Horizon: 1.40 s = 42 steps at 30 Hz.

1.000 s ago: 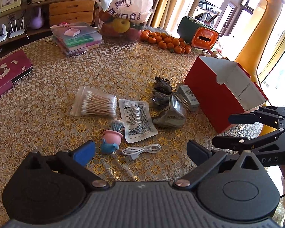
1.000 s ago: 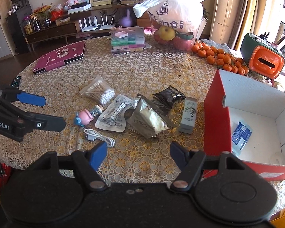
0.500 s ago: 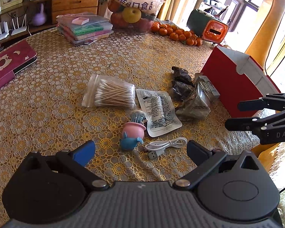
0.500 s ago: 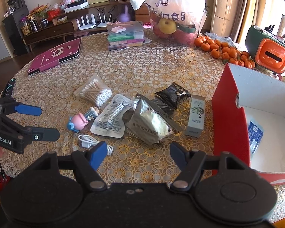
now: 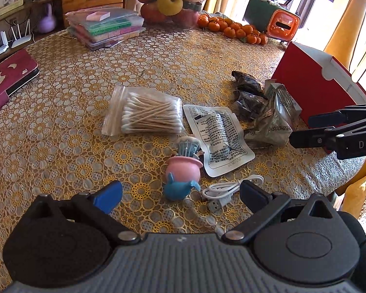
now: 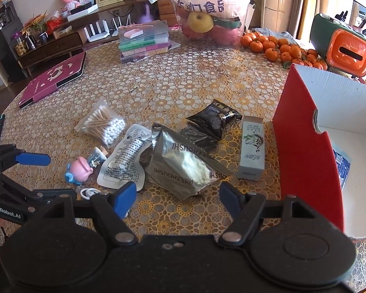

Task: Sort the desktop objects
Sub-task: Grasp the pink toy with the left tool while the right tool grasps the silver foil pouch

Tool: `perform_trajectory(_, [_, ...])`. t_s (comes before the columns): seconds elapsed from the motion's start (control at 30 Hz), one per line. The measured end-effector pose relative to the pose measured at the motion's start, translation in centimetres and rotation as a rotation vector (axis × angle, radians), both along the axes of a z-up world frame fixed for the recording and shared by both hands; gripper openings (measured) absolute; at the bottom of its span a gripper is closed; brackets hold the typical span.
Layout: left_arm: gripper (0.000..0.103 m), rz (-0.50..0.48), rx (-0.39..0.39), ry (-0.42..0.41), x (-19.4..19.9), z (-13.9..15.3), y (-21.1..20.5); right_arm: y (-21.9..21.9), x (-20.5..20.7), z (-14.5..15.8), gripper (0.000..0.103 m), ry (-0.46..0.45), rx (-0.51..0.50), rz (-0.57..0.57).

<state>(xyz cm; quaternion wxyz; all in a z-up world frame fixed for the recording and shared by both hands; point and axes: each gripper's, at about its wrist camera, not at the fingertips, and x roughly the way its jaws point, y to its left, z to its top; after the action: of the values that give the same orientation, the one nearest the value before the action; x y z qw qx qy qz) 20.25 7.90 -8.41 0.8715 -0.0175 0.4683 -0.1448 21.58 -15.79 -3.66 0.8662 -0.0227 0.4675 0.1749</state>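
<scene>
- Left wrist view: the left hand-held gripper [image 5: 180,193] hangs low over the counter [image 5: 61,127] with its jaws spread wide and nothing between the pads.
- A pink and blue toy figure [image 5: 183,171] lies on its side just ahead of the gap, and a coiled white USB cable [image 5: 228,188] lies just beside it, near the right finger.
- Beyond the toy, a zip bag of cotton swabs [image 5: 146,111] lies flat, with a white printed sachet [image 5: 218,139] beside it on the right.
- Further right sit a silver foil pouch [image 5: 270,127] and black snack packets [image 5: 249,90], close to the red box [image 5: 310,88] at the counter's edge.
- The right hand-held gripper [image 5: 302,129] reaches in from the right side, its fingers apart and empty.
- Right wrist view: the right hand-held gripper [image 6: 178,195] stands wide open above the counter [image 6: 207,78], holding nothing; its jaws have just been opening a little further.
- The silver foil pouch [image 6: 183,163] lies just ahead of the gap, overlapping the white printed sachet [image 6: 124,158].
- A small grey-white carton [image 6: 252,146] lies between the pouch and the red box [image 6: 305,151], whose open white interior holds a blue packet [image 6: 342,163].
- The black snack packets [image 6: 214,119] lie behind the pouch; the cotton swabs [image 6: 102,124] and toy figure [image 6: 78,171] lie to the left.
- The left hand-held gripper [image 6: 46,175] shows at the left edge, jaws apart.
</scene>
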Motion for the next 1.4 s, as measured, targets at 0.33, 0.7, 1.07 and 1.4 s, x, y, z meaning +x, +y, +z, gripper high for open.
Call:
perform_trajectory(0.33, [0.103, 0.002, -0.011, 0.004, 1.4, -0.8, 0.2, -0.3, 1.5, -0.9, 0.076, 0.012, 0.047, -0.13])
perform_trajectory(0.7, [0.102, 0.013, -0.024, 0.0, 2.0, -0.8, 0.5, 0.2, 3.3, -1.6, 0.081, 0.048, 0.087, -0.264])
perform_trajectory(1.07, [0.098, -0.005, -0.039, 0.018, 2.7, -1.7, 0.2, 0.9, 5.4, -3.0, 0.087, 0.089, 0.125, -0.355])
perform_trajectory(1.4, [0.088, -0.029, -0.008, -0.012, 3.1, -1.8, -0.6, 1.7, 6.5, -4.0, 0.085, 0.096, 0.098, -0.367])
